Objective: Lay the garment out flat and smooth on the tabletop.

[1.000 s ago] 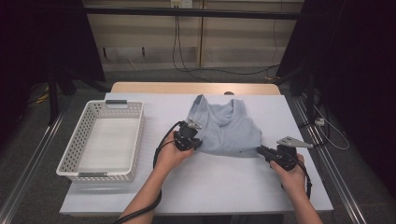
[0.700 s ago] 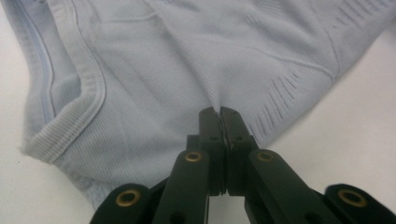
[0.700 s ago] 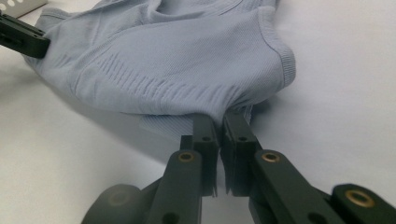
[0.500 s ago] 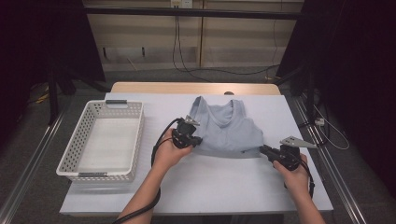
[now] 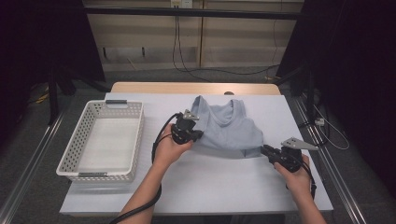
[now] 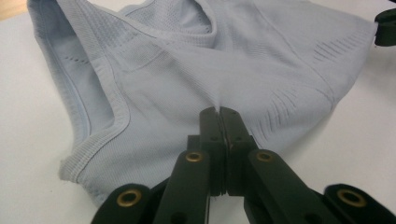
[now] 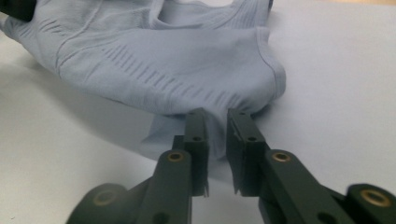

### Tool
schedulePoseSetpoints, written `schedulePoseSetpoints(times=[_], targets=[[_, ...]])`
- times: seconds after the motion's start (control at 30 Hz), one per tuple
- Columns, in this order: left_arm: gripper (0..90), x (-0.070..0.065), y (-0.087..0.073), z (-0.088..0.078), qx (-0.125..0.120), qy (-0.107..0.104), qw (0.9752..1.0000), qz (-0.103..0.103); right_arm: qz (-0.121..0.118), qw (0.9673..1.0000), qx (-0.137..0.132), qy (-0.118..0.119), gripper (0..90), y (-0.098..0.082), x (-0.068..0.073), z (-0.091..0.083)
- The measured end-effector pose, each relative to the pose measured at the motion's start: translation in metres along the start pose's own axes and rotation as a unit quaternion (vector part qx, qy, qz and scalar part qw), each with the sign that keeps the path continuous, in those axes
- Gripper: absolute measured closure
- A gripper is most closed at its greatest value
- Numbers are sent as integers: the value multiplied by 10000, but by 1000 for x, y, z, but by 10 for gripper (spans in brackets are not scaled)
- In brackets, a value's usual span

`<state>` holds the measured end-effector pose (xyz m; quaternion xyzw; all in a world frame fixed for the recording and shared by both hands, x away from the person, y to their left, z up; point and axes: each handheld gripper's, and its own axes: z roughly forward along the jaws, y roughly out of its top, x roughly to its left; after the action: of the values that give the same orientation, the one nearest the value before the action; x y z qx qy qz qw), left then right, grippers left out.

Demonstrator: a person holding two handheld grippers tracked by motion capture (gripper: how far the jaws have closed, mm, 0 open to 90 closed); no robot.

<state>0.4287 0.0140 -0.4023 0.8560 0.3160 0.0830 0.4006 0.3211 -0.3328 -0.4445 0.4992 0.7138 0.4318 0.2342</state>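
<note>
On the white table [image 5: 201, 186], beside a white basket [image 5: 100, 140], lies a pale blue top [image 5: 229, 128], spread flat near the middle; carries no readable label or writing. Compared with a second ago, sits a little higher on the table along its left side, pulled up and bunched where the left gripper [image 5: 194, 135] [image 6: 219, 112] has crept forward. Left jaws pinched tight on a fold of the fabric near the hem. Right gripper [image 5: 264, 149] [image 7: 215, 119] in the same place at the lower right corner of the top, jaws just eased apart to a narrow gap, cloth between them but no longer squeezed.
</note>
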Motion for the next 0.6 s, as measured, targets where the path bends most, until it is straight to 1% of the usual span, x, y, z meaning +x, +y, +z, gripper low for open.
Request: schedulePoseSetpoints(times=[0.1, 0.13, 0.17, 0.23, 0.27, 0.4, 0.47, 0.53, 0.6], targets=[[899, 0, 0, 1, -10, -11, 10000, -5, -29, 10000, -10, 34, 724, 1, 0, -2], [899, -1, 0, 1, 1, 93, 10000, 2, -42, 10000, 18, 34, 709, 0, 1, -2], [899, 0, 0, 1, 0, -10, 10000, 15, -49, 10000, 53, 51, 694, 0, 1, -2], [899, 0, 0, 1, -3, -12, 10000, 14, -55, 10000, 63, 43, 649, -1, 1, -1], [899, 0, 0, 1, -17, -13, 10000, 15, -40, 10000, 61, 56, 606, -1, 2, -1], [899, 0, 0, 2, -2, -23, 10000, -1, -24, 9998, -37, 216, 490, 1, 3, -2], [899, 1, 0, 2, 2, -15, 10000, -5, -49, 9997, -30, 234, 451, 1, 5, -2], [899, 1, 0, 3, 7, -15, 10000, -27, -37, 9995, -25, 302, 428, 1, 6, -2], [899, 1, 0, 3, -1, -20, 10000, -30, -27, 9995, -10, 308, 400, 2, 8, -2]])
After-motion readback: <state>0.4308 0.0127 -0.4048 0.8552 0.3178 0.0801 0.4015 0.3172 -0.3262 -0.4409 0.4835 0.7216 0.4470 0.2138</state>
